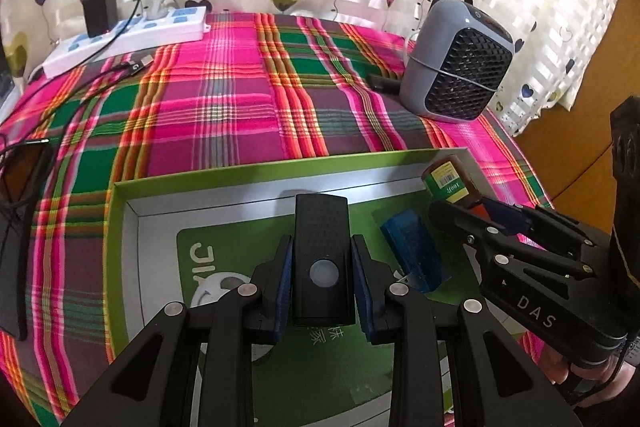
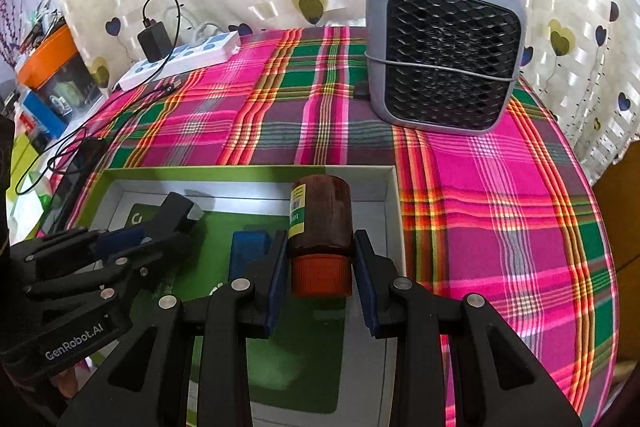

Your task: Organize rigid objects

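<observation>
Woven plaid cloth [image 1: 224, 99], glossy brown plastic bottle [image 2: 322, 219], matt black textured remote [image 1: 322, 251], translucent blue case [image 1: 414, 247]

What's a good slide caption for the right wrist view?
Right claw grips a brown bottle over the green box; heater behind.

We've got the left claw [image 1: 323, 269] and right claw [image 2: 320, 269] both clamped on something, side by side; right one's angled inward, looks like.

A box [image 2: 390, 195] sits at the bench [image 2: 500, 227] front. A heater [image 2: 444, 55] stands behind it on the right. A power strip [image 2: 180, 61] lies at the back left.
</observation>
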The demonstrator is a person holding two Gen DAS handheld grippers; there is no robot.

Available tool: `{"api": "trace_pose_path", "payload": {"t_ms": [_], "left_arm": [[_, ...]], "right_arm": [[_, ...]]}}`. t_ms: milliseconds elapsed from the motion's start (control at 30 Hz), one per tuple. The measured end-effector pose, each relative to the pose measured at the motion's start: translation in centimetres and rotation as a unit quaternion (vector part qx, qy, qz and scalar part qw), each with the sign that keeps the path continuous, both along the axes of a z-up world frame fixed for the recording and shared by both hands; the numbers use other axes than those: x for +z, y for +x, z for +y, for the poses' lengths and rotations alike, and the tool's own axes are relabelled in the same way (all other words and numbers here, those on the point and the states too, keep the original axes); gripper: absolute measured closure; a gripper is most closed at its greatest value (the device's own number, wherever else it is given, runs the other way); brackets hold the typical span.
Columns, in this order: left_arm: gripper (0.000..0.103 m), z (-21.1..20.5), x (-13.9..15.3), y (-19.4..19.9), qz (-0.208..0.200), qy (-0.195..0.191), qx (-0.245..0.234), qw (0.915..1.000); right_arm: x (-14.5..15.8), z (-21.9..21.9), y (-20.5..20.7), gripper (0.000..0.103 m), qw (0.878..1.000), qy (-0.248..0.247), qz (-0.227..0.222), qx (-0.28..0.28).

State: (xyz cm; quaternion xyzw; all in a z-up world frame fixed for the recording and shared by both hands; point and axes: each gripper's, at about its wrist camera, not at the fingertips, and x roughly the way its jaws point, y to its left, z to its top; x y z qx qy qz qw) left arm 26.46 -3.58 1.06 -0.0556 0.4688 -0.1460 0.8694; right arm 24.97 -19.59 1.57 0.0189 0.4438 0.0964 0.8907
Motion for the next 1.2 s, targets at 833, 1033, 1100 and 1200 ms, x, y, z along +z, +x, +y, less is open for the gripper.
{"api": "trace_pose_path", "payload": {"t_ms": [833,1033,1100,1200], "left_arm": [[0.076,-0.24,-0.01,0.27,-0.004,0.010,0.000,0.9999],[0.069,-0.24,-0.03,0.30,-0.005,0.012,0.004,0.9999],[0.068,-0.26,-0.04,0.33,-0.006,0.016,0.005,0.9998],[0.068,-0.23,-0.05,0.30,-0.007,0.016,0.006,0.9998]], "right_arm": [[-0.39,0.52,0.31,0.070,1.000,-0.004,-0.005,0.005],[-0.51,0.44,0.44,0.070,1.000,-0.006,-0.006,0.005],[-0.52,0.52,0.48,0.070,1.000,-0.007,-0.006,0.004],[-0.52,0.53,0.50,0.070,1.000,-0.007,-0.007,0.004]]}}
